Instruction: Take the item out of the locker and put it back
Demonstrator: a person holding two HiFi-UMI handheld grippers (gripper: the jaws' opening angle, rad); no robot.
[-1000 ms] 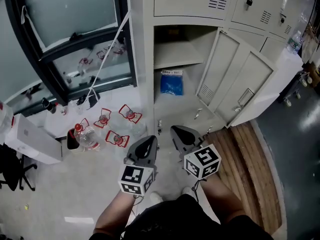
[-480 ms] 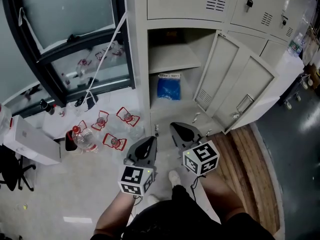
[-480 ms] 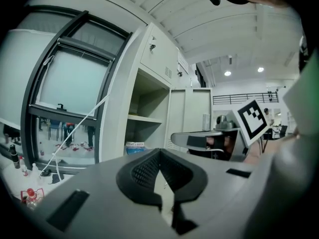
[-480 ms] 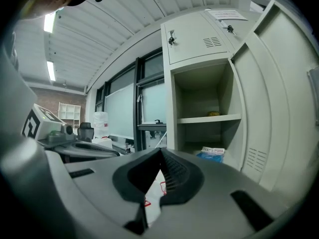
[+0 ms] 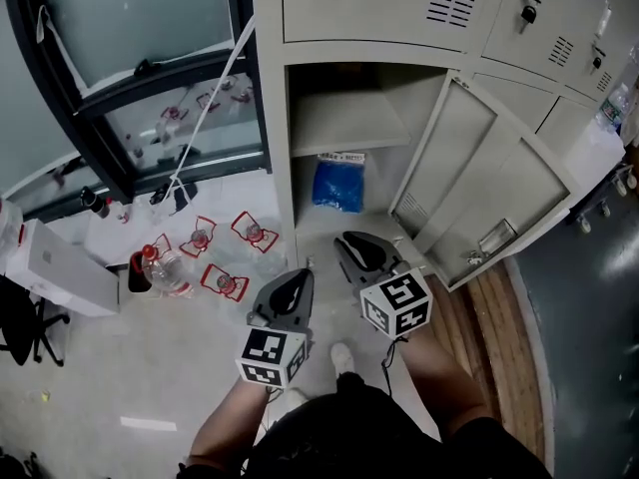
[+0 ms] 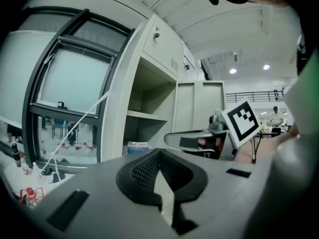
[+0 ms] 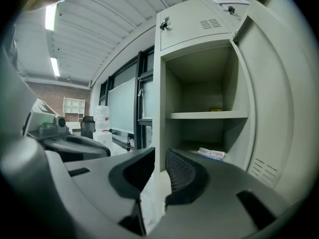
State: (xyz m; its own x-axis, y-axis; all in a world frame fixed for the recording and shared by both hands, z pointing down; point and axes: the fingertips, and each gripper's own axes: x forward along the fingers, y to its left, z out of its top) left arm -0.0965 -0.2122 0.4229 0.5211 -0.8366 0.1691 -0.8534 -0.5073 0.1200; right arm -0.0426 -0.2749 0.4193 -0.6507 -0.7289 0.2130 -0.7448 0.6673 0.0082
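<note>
**Grippers, two.**
- Left gripper [image 5: 298,279] [image 6: 158,156]: jaws pressed together, pads meeting at the tip. It holds nothing and touches nothing.
- Right gripper [image 5: 347,241] [image 7: 158,161]: jaws slightly parted, having just been opening. The narrow gap between the pads is bare, and the gripper is clear of the locker.
- Both are held side by side in front of the open compartment and point toward it.

**Marker cubes, two.** One is on each gripper, left [image 5: 272,355] and right [image 5: 396,303].

**Locker [image 5: 272,148], one compartment open.**
- One door [image 5: 479,203], swung wide to the right.
- One shelf [image 5: 344,123] inside, splitting the compartment into upper and lower parts.

**Blue packet [image 5: 338,184] [image 6: 135,146] [image 7: 212,154], one.** It is the task's item. It sits in the lower part under the shelf, against the back, well apart from both grippers.

**Small object on the shelf [image 7: 216,109], one.** It is too small to identify.

**Floor left of the locker.**
- Red-handled bottle carriers [image 5: 254,231], at least three.
- Clear bottle [image 5: 168,273], one, among the carriers.
- White box [image 5: 55,272], one, at the left edge.
</note>
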